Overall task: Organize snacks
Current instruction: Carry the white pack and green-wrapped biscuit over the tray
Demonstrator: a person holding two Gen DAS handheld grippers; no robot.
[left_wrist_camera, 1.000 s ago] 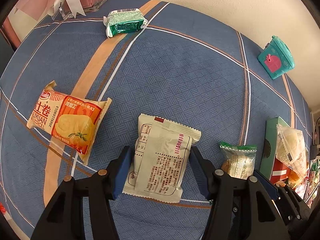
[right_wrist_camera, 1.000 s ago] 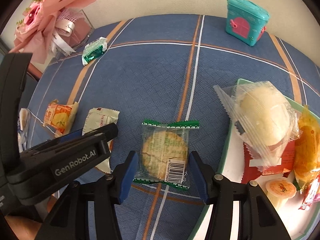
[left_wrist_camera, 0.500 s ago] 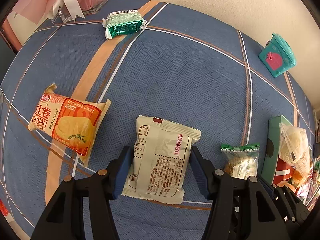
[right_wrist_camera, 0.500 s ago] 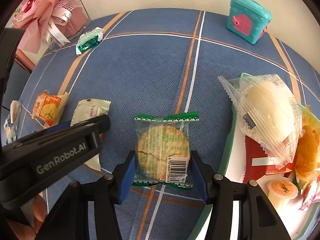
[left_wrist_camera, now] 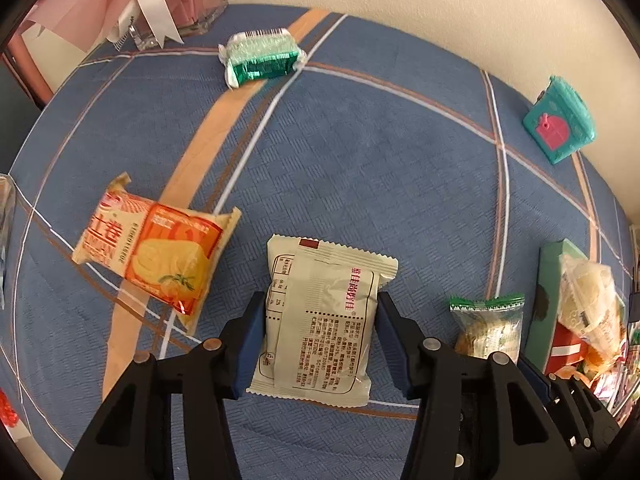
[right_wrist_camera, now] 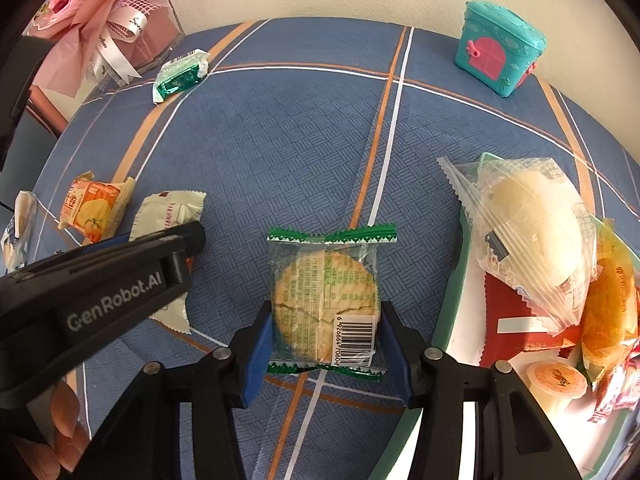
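1. Left wrist view: the cream packet (left_wrist_camera: 320,320) lies flat on the blue plaid cloth (left_wrist_camera: 360,160), long axis running away from the camera, its printed back side up with red and dark text. The left gripper (left_wrist_camera: 318,340) straddles its near half, blue pads touching or just beside both long edges; whether they press in cannot be told.
2. Right wrist view: the cracker pack (right_wrist_camera: 326,304) lies lengthwise away from the camera, clear film with green serrated ends, a round cracked biscuit inside and a barcode at its near right corner. The right gripper (right_wrist_camera: 326,344) brackets its near half, pads at both sides, the film not visibly squeezed.
3. An orange packet (left_wrist_camera: 154,248) lies slanted just left of the cream one; a green packet (left_wrist_camera: 260,56) sits far back, near a glass box with pink ribbon (left_wrist_camera: 160,8).
4. A tray (right_wrist_camera: 452,280) at right holds a bagged bun (right_wrist_camera: 528,232) and other snacks; its far side is cut off.
5. A teal toy house (right_wrist_camera: 500,48) stands by the wall.
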